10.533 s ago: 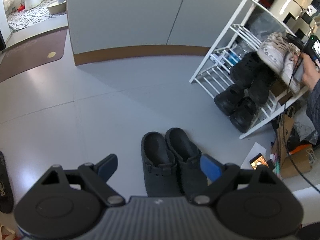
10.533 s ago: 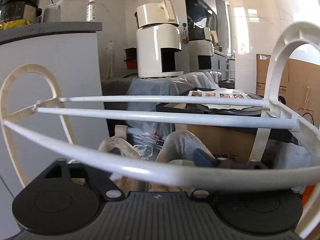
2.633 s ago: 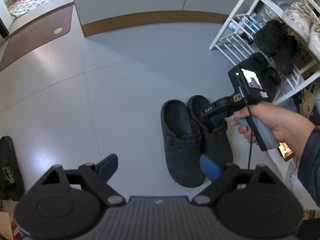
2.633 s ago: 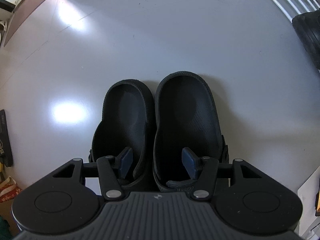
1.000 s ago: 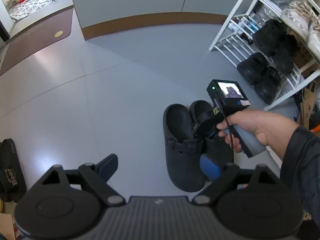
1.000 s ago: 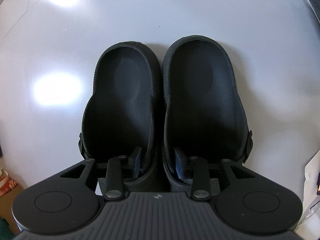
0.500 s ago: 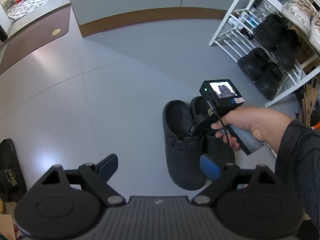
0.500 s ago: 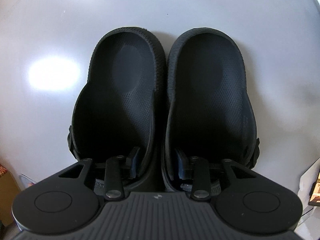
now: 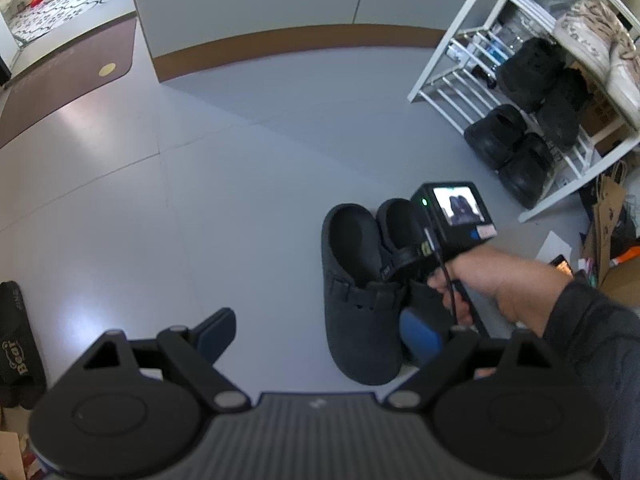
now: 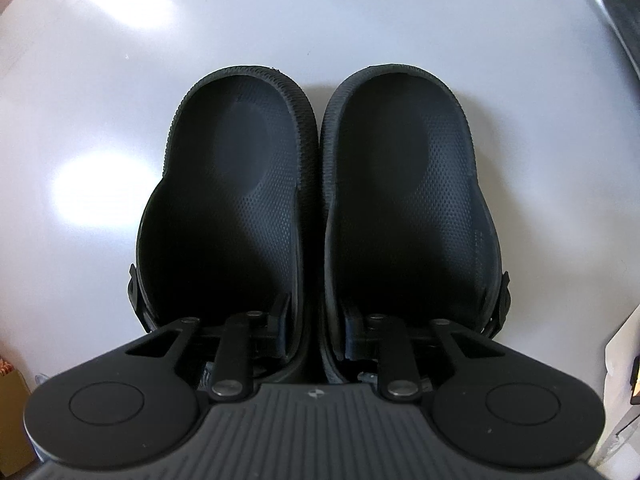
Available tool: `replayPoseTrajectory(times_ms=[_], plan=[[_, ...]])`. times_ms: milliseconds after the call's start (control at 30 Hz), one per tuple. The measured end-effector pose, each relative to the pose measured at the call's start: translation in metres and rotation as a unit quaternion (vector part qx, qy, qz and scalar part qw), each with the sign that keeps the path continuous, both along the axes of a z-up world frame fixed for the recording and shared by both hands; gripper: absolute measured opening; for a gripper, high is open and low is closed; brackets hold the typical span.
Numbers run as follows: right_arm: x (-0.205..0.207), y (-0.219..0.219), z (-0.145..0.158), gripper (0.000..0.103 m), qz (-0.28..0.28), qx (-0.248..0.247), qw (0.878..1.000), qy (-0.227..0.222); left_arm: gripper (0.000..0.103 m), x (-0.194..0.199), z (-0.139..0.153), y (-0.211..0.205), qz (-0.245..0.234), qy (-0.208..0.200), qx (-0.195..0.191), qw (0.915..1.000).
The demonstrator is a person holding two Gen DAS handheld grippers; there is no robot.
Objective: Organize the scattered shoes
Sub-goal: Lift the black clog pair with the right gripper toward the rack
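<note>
A: Clogs?
B: Black clogs (image 10: 316, 200), matte, pair side by side on grey floor (image 9: 200, 200). Right gripper (image 10: 316, 328) pinches their touching inner walls, one finger in each.
A: Left?
B: Left gripper (image 9: 316, 332) wide, holding nothing. Bare floor leftward; shoe rack (image 9: 460, 76) right.

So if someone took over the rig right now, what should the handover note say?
Right gripper: fingers inside the pair of black clogs, one in each, pinching the two inner walls together; clogs seem to be on the floor.
Left gripper: open, holding nothing, above the floor.
Done: white shoe rack already holds two black pairs and a beige pair.
Left: lift the clogs to the rack; a black slipper lies at the far left on the floor.
</note>
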State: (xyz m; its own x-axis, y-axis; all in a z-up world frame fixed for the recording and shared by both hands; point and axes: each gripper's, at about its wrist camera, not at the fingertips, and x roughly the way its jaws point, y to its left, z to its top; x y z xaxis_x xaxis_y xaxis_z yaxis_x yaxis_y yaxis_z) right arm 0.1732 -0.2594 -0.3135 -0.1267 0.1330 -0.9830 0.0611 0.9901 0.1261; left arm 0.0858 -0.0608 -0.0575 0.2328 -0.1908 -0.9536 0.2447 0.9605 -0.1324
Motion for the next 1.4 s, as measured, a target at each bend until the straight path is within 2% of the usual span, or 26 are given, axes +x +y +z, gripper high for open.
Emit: replayPoseTrajectory(times_ms=[300,600,933,1067,1167,1267,1333,1400], plan=[[-0.021,-0.001,0.024,0.027,0.014,-0.018,0.999,-0.045,0.091,-0.005,0.011,0.008,0.003,-0.014,-0.009,0.9999],[-0.052,-0.005,0.045,0.027,-0.026,-0.033,0.993,-0.106,0.091,-0.006,0.015,0.014,0.006,-0.016,-0.008,0.9998],[-0.095,-0.004,0.085,0.027,-0.071,-0.048,0.976,-0.202,0.091,-0.012,0.023,0.014,0.000,-0.027,-0.008,0.9996],[-0.132,0.008,0.066,0.027,-0.087,-0.050,0.967,-0.233,0.091,-0.014,0.022,0.013,-0.006,-0.027,-0.004,0.9996],[-0.141,0.007,0.093,0.027,-0.087,-0.050,0.963,-0.251,0.091,-0.016,0.022,0.014,-0.007,-0.027,-0.002,0.9996],[-0.156,0.017,0.112,0.027,-0.083,-0.058,0.956,-0.275,0.091,-0.016,0.025,0.015,-0.005,-0.030,-0.005,0.9995],[-0.171,0.028,0.135,0.027,-0.085,-0.061,0.951,-0.291,0.091,-0.016,0.026,0.016,-0.004,-0.032,-0.008,0.9995],[-0.179,0.025,0.136,0.027,-0.092,-0.062,0.945,-0.307,0.091,-0.016,0.028,0.016,-0.004,-0.033,-0.010,0.9994]])
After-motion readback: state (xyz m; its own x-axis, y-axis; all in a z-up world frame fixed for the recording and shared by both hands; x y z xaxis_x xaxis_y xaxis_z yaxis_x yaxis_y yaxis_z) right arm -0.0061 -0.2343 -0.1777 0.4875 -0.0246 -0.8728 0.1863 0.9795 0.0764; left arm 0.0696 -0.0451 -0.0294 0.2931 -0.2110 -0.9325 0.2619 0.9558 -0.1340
